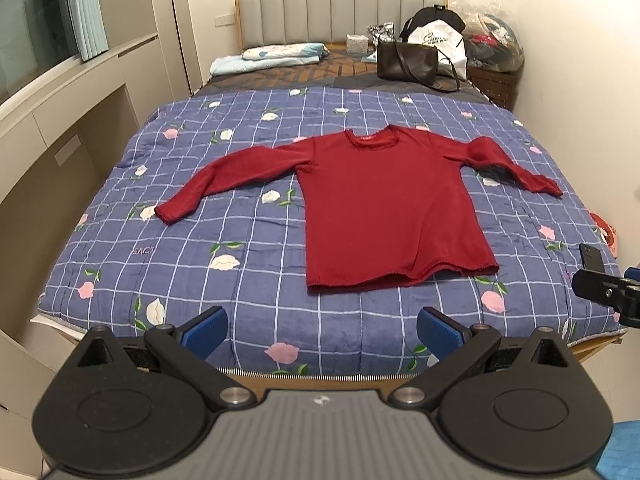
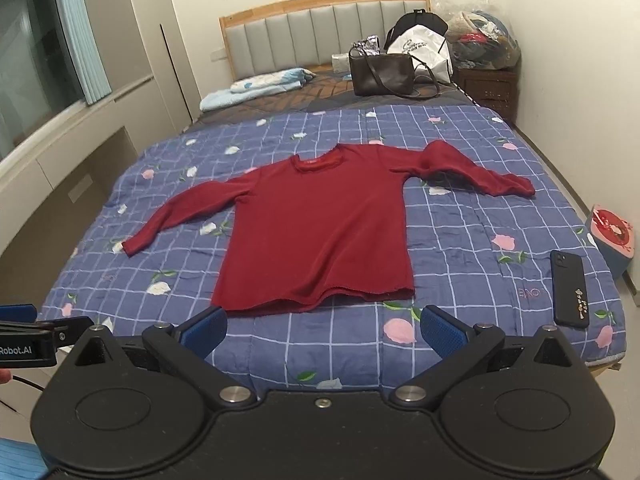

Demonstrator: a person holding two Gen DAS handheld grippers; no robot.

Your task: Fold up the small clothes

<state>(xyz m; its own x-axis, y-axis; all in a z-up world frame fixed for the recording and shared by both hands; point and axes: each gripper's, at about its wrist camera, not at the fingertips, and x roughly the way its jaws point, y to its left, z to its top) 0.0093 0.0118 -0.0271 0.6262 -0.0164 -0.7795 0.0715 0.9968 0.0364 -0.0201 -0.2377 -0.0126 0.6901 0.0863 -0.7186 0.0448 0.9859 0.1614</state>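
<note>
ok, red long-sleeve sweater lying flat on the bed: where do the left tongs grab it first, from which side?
Judging by the pose, take the cuff of the left sleeve of the red long-sleeve knit sweater, coming from the foot of the bed. That sleeve lies flat and stretched out, its end free on the blue checked floral quilt. The open left tongs can likely pinch the edge and fold it inward.

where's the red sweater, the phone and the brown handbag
red sweater [image 2: 316,232], right wrist view, middle of the body
phone [image 2: 569,289], right wrist view, middle of its black case
brown handbag [image 2: 380,74], right wrist view, its front panel

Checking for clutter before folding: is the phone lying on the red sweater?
No, the phone lies on the quilt, apart from the red sweater.
</note>
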